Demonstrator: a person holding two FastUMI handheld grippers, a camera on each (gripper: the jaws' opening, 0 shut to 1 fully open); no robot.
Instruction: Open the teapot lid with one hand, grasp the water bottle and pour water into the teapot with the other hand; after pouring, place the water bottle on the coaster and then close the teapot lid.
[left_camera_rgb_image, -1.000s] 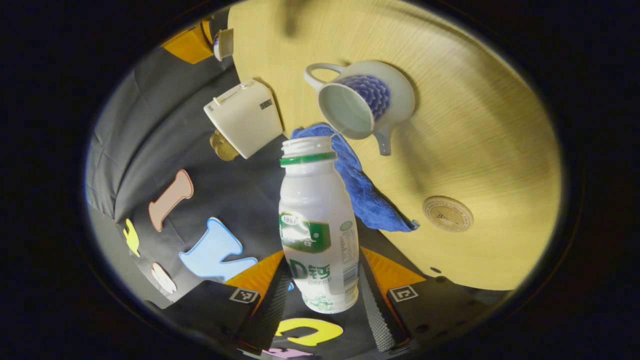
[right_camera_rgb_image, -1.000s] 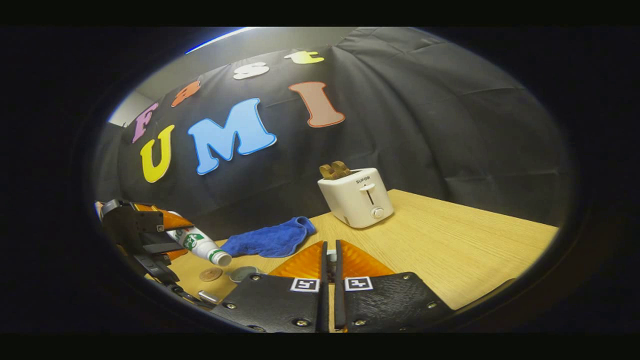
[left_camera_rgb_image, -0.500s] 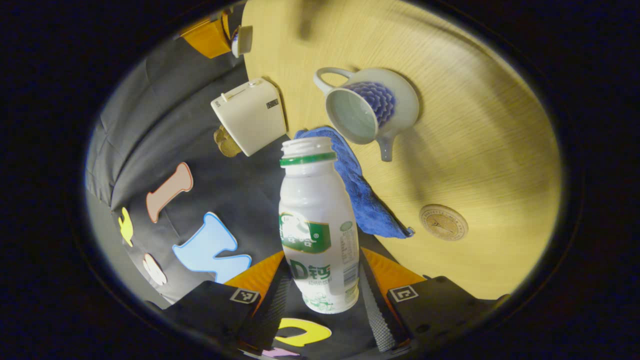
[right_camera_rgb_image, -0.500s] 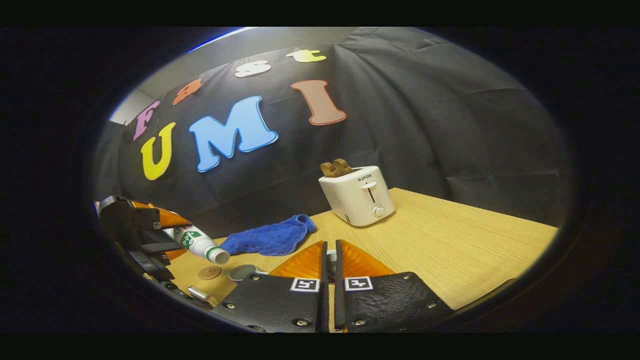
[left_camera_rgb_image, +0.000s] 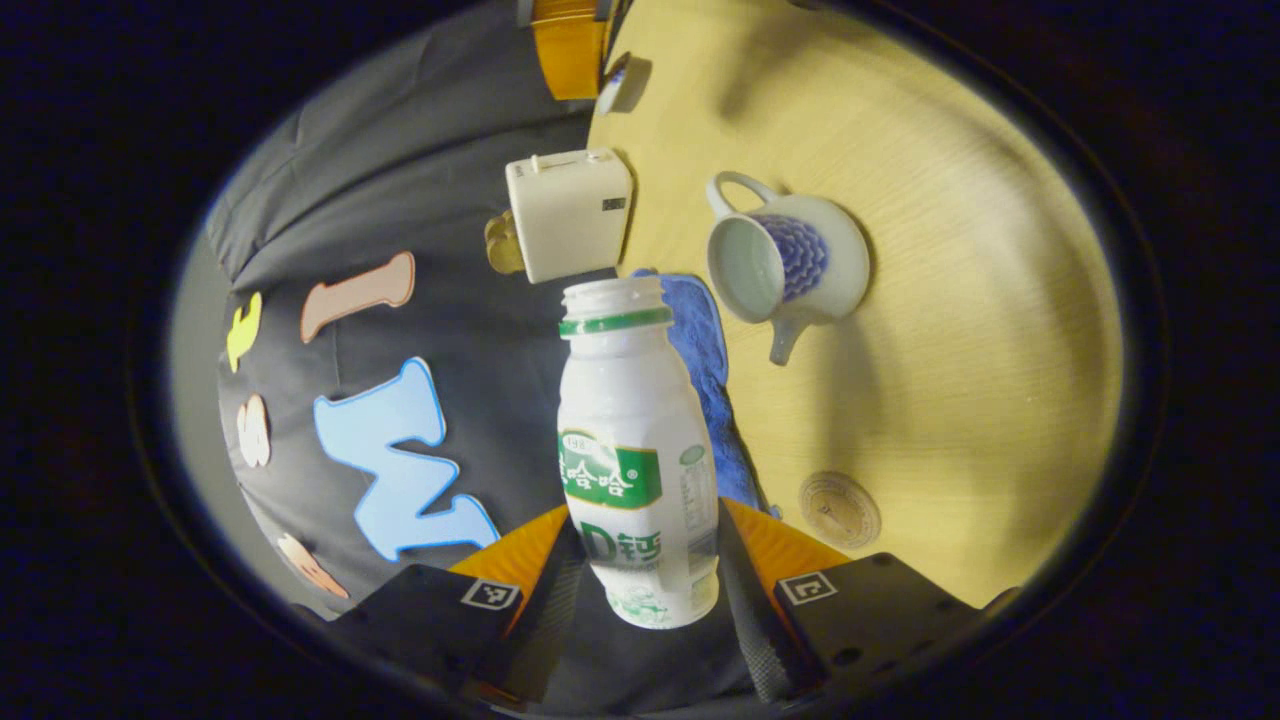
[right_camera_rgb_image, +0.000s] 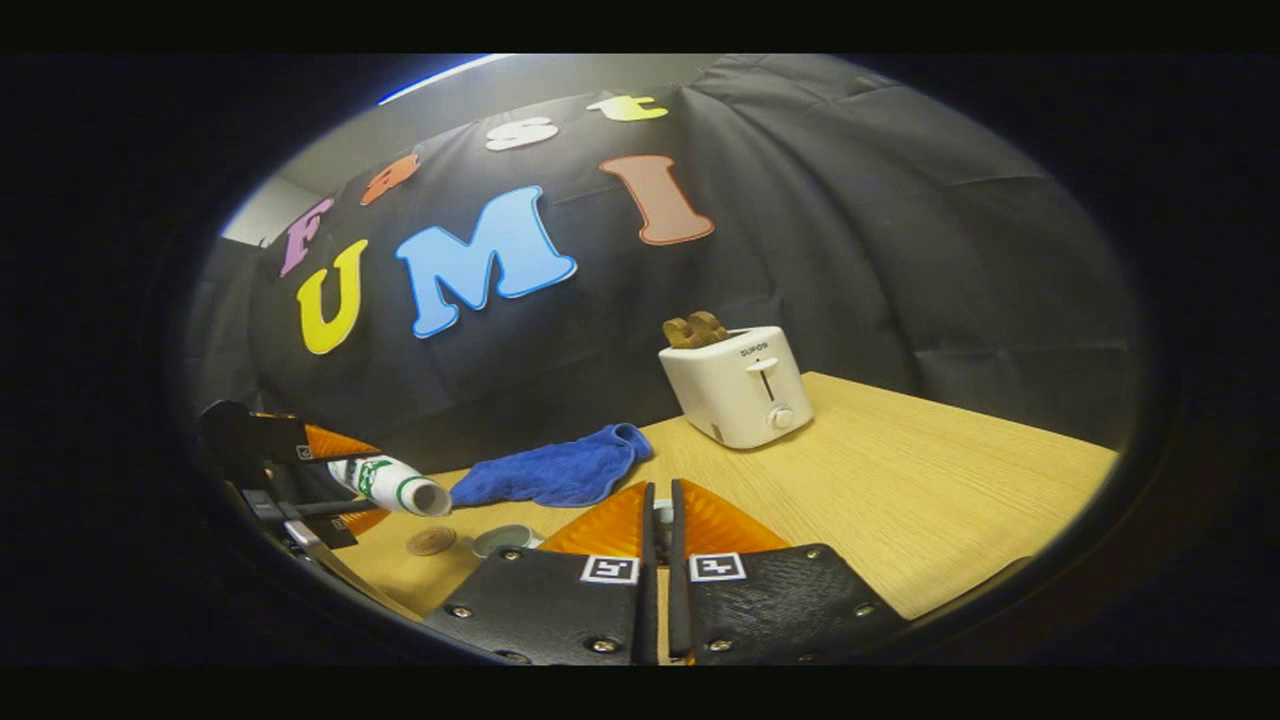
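My left gripper (left_camera_rgb_image: 640, 590) is shut on a white water bottle (left_camera_rgb_image: 637, 460) with a green neck ring and no cap. The bottle lies nearly level in the air, its mouth to the left of the teapot. The white and blue teapot (left_camera_rgb_image: 785, 265) stands open on the wooden table (left_camera_rgb_image: 960, 330). A round coaster (left_camera_rgb_image: 838, 508) lies nearer me. My right gripper (right_camera_rgb_image: 660, 520) is shut on the small white teapot lid (right_camera_rgb_image: 660, 511), held off the pot. From there I see the left gripper (right_camera_rgb_image: 270, 460), the bottle (right_camera_rgb_image: 390, 483), the coaster (right_camera_rgb_image: 431, 541) and the teapot's rim (right_camera_rgb_image: 500, 540).
A white toaster (right_camera_rgb_image: 740, 385) with toast in it stands at the back of the table. A blue cloth (right_camera_rgb_image: 560, 475) lies crumpled by the back edge, between toaster and teapot. Bare wood stretches to the right of the toaster (left_camera_rgb_image: 568, 212).
The bottle has tipped back up from pointing down at the teapot to almost level, and its mouth has drawn away from the pot. The right gripper has barely shifted.
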